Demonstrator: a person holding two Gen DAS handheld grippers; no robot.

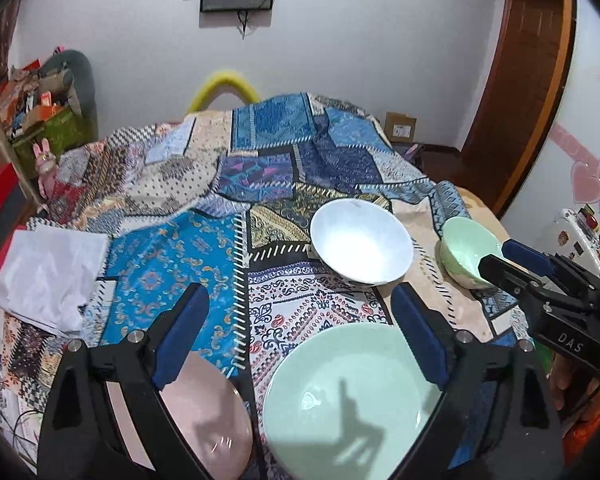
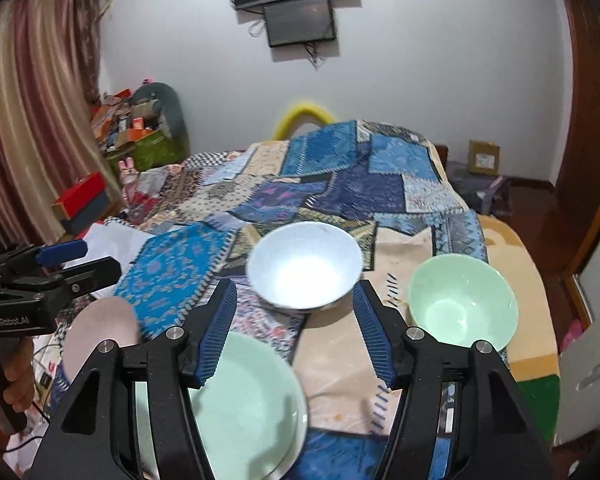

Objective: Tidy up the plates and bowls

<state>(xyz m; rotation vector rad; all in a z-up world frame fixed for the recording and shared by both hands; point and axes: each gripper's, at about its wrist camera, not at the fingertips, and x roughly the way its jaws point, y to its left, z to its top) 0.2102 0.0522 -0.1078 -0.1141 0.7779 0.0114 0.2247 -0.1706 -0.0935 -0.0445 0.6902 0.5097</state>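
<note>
Pre-grasp: both hand-held grippers, left (image 1: 300,320) and right (image 2: 296,320), gape wide, empty; next, grip green plate (image 1: 352,400) rim.

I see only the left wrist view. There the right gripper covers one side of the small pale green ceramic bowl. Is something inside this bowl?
Observer: No. The right wrist view shows the whole inside of the small pale green ceramic bowl, and it is empty.
Operator: Thank you. Is the right gripper holding the rim of it?
Observer: No. The right gripper is open, with its fingers wide apart and nothing gripped between them. The bowl stands to the right of both fingers.
</note>
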